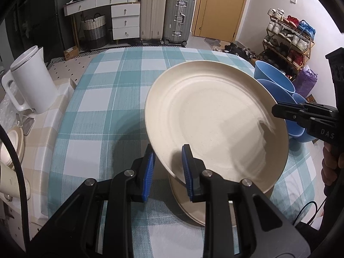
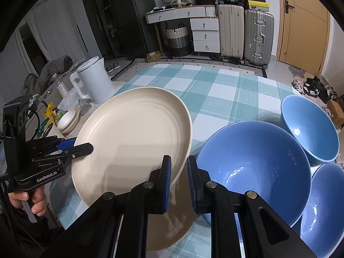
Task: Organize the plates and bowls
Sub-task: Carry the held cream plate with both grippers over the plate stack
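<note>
Table (image 1: 107, 99): check cloth, teal and white; spreads ahead of and below both claws.
Cream plate (image 1: 215, 116): largest task item; held off the cloth, tilted, its far-left edge high. It hangs directly ahead of both claws, spanning the gap between them.
Lower plate (image 1: 189, 206): second cream plate flat on the cloth, right under the lifted one and just below the left claw's tips. Judged to be the stack base.
Blue bowls (image 2: 253, 169): three, upright, on the cloth just right of the right claw; the nearest almost touches its right finger.
Kettle (image 1: 32, 81): white, well off to the left of the left claw; not part of this step.
Left gripper (image 1: 169, 172): pinching the near rim of the lifted plate, one blue pad over, one under.
Right gripper (image 2: 179, 182): pressed onto the opposite rim of the same plate, rim between the pads.
Key relation: lifted plate sits over the lower plate but skewed and tipped; neither hand is nearer, both share the load.
Next move (judgement): level the plate, lower it concentric on the one beneath.
Risk: uneven release lets it slide toward the bowls.
</note>
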`<state>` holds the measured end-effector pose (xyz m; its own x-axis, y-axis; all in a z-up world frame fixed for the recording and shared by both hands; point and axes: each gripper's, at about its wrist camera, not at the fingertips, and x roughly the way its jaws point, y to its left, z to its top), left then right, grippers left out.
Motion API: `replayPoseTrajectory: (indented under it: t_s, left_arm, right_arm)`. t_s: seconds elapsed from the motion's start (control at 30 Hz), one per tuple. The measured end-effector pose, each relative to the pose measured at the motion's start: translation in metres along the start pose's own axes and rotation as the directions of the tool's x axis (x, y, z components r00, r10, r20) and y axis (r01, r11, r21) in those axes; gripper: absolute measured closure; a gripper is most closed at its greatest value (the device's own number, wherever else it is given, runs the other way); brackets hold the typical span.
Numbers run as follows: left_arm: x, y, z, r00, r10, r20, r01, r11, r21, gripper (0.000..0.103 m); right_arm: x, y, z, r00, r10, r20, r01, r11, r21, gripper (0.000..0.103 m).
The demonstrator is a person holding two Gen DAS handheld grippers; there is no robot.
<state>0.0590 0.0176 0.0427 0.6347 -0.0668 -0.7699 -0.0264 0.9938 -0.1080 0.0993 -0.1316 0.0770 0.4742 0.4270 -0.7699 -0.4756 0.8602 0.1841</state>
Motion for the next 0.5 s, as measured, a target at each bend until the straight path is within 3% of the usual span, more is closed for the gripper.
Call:
replayPoseTrajectory:
  t_s: [0.5]
  left_arm:
    - [0.005, -0.003, -0.020, 1.000, 0.003, -0.005, -0.003, 1.000, 0.026, 0.081]
  right_arm:
    - [0.003, 0.008, -0.031, 0.999, -0.035, 0.011, 0.035, 0.999, -0.001, 0.087]
